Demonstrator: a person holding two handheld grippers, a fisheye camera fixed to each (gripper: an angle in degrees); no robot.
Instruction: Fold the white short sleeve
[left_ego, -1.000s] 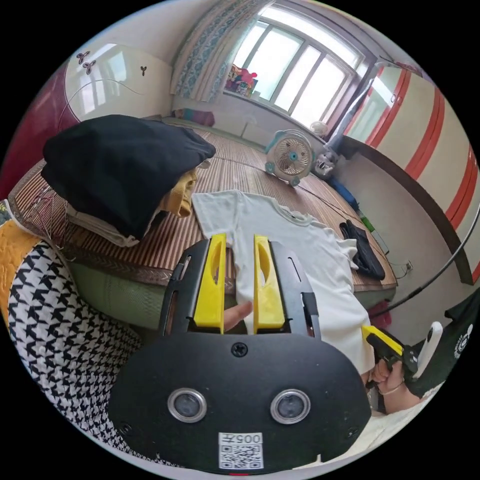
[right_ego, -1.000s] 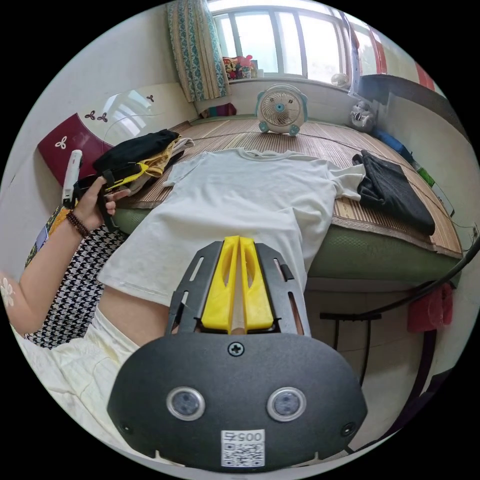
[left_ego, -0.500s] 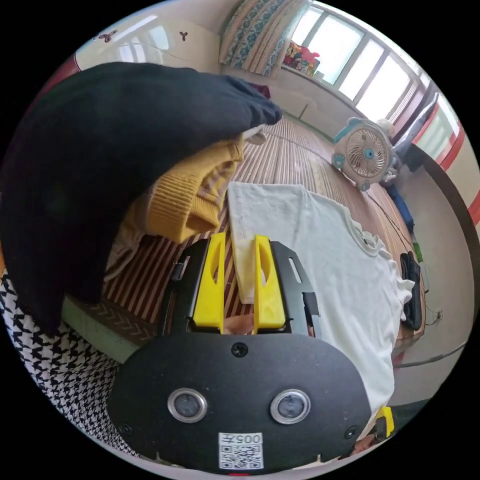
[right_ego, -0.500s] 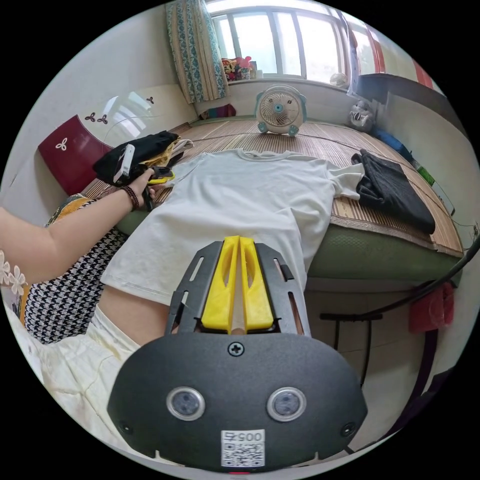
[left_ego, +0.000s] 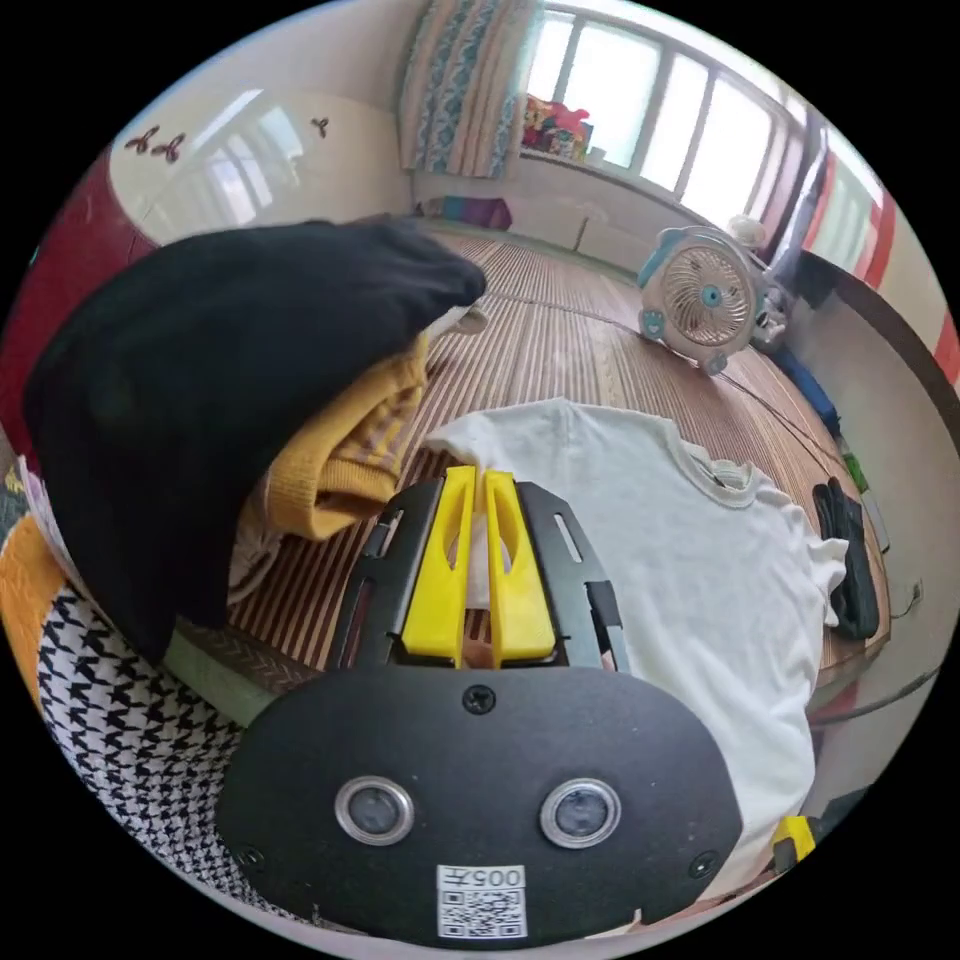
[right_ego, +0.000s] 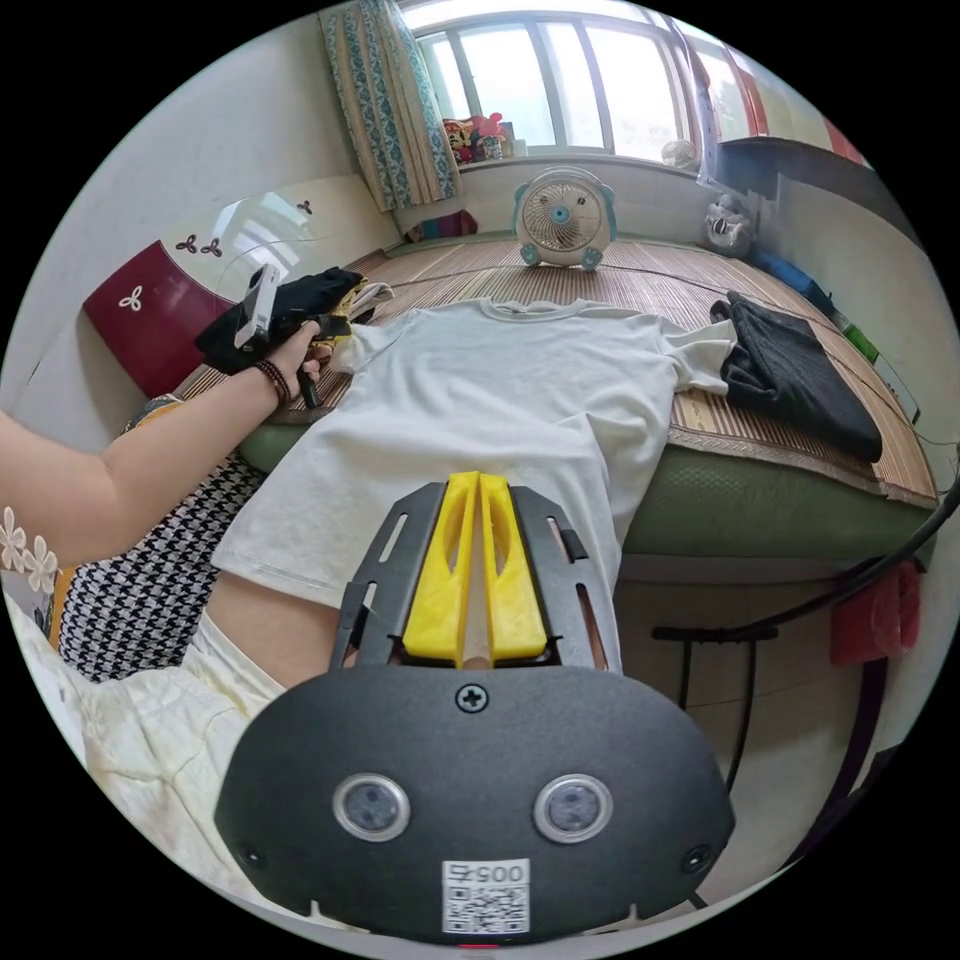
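White short sleeve (left_ego: 520, 440) is now pinched by the left gripper (left_ego: 478, 480), open earlier; right gripper (right_ego: 478, 490) stays clamped on its hem.

shirt (right_ego: 500, 390) flat on mat (right_ego: 640, 285), hem over edge, fan (right_ego: 560, 215) behind, clothes pile (left_ego: 230, 400) prob. touching sleeve

A striped bamboo mat (right_ego: 640, 285) covers the bed. At its eleven o'clock edge sits a pile of clothes (left_ego: 250, 400), black on top with mustard knit beneath. A small fan (right_ego: 563, 215) stands at twelve o'clock by the window (right_ego: 560, 85); a folded dark garment (right_ego: 800, 375) lies at two o'clock.
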